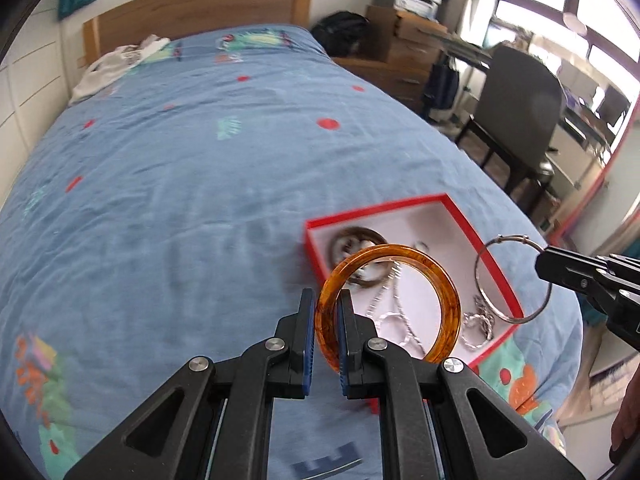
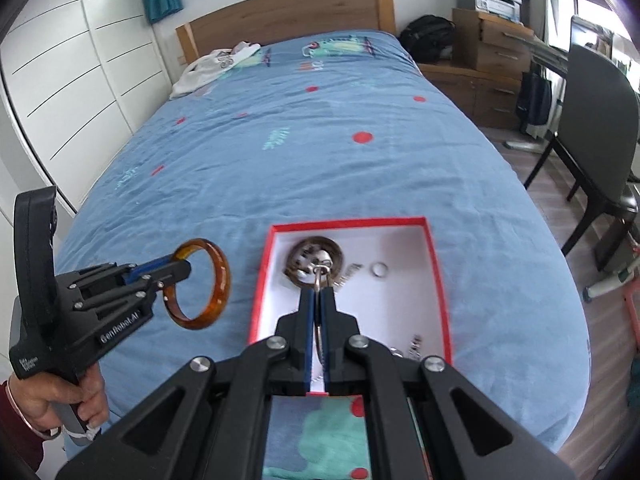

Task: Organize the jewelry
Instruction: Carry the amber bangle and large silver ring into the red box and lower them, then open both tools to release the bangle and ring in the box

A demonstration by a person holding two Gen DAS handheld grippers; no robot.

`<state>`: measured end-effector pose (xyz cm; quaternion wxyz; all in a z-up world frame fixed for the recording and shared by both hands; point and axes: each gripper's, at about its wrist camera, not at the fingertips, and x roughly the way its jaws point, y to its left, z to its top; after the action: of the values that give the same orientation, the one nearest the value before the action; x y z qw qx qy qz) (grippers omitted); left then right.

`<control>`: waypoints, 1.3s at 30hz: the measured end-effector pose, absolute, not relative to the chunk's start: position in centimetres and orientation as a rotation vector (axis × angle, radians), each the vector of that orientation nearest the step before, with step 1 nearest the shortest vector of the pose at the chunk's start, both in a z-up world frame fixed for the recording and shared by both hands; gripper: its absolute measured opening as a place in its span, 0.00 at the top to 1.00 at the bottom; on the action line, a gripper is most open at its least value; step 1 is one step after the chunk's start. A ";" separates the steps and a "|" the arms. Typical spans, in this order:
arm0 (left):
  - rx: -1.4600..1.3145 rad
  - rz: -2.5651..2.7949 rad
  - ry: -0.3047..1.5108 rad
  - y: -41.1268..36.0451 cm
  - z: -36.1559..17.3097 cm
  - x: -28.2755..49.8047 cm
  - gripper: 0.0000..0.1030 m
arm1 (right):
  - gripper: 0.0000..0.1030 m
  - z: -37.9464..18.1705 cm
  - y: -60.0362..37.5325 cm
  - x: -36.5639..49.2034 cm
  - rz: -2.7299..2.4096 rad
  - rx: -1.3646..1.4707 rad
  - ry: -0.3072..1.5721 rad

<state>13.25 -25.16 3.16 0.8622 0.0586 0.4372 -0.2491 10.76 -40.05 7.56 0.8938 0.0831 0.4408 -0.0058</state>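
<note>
We grip an amber bangle (image 1: 387,304) in our left gripper (image 1: 324,336), clenched on its rim, left of the red box (image 2: 440,280). Our right gripper (image 2: 319,332) pinches a silver hoop (image 1: 514,278) edge-on, the box directly beneath and ahead, so it sits nearer.

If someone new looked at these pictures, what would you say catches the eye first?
The amber bangle, clamped upright in the left gripper above the blue bedspread. Next, the red-edged box near the foot of the bed, with a chain and rings inside. The right gripper holds a thin silver hoop over the box.
</note>
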 end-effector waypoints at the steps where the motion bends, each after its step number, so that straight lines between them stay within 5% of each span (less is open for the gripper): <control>1: 0.130 -0.526 0.925 -25.7 2.7 13.3 0.90 | 0.97 7.0 -40.6 10.7 -0.015 0.180 0.923; 15: 0.224 -0.538 1.030 -31.2 -3.3 12.8 0.90 | 0.97 0.4 -46.3 10.5 -0.049 0.278 1.015; 39: 0.280 -0.504 1.087 -33.0 -5.9 12.5 0.87 | 0.93 -2.3 -49.7 9.6 -0.074 0.326 1.050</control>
<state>12.52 -33.03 -5.90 0.8165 0.1315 0.5100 -0.2365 9.58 -49.66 -2.27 0.8521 0.1547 0.4988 -0.0350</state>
